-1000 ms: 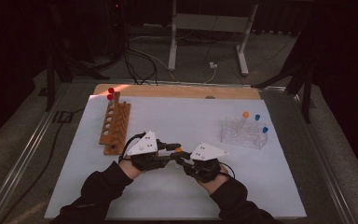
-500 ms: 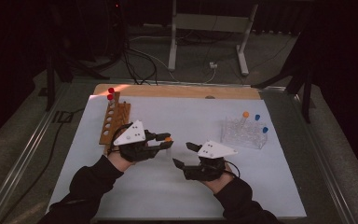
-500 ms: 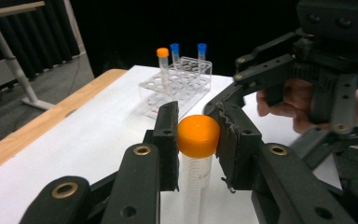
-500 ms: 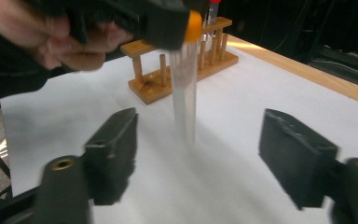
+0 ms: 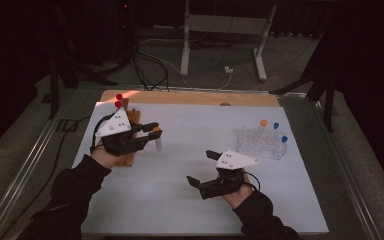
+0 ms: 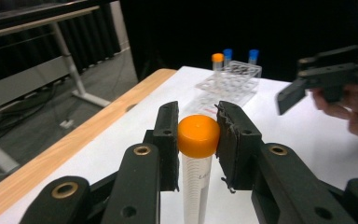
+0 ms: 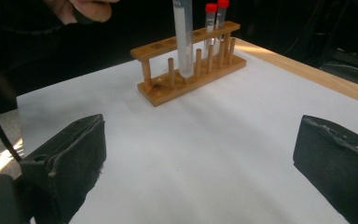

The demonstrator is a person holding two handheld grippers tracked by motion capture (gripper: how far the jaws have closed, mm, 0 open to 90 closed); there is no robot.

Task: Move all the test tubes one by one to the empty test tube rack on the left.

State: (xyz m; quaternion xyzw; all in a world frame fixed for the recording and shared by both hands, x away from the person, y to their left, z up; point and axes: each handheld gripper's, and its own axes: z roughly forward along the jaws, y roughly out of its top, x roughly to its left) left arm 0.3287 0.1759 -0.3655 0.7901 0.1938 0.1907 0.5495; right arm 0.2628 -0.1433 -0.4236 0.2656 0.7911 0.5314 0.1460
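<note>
A clear tube with an orange cap (image 6: 198,135) hangs upright, and my left gripper (image 5: 155,133) is shut on it just below the cap. In the high view it hangs a little above the white mat, just right of the wooden rack (image 5: 128,159). The right gripper view shows the tube (image 7: 183,39) hovering over the near side of that rack (image 7: 191,74), which holds two red-capped tubes (image 7: 216,16) at its far end. My right gripper (image 5: 203,168) is open and holds nothing, low over the mat near the front middle; its jaws stand wide apart.
A clear plastic rack (image 5: 260,145) stands at the right of the mat with one orange-capped tube (image 5: 263,122) and two blue-capped tubes (image 5: 276,125). A wooden strip (image 5: 190,97) runs along the table's far edge. Cables lie on the floor beyond it.
The grippers were together at mid-table around the orange-capped tube. The left one has carried it left to the wooden rack; the right one has let go and drawn back, open.
</note>
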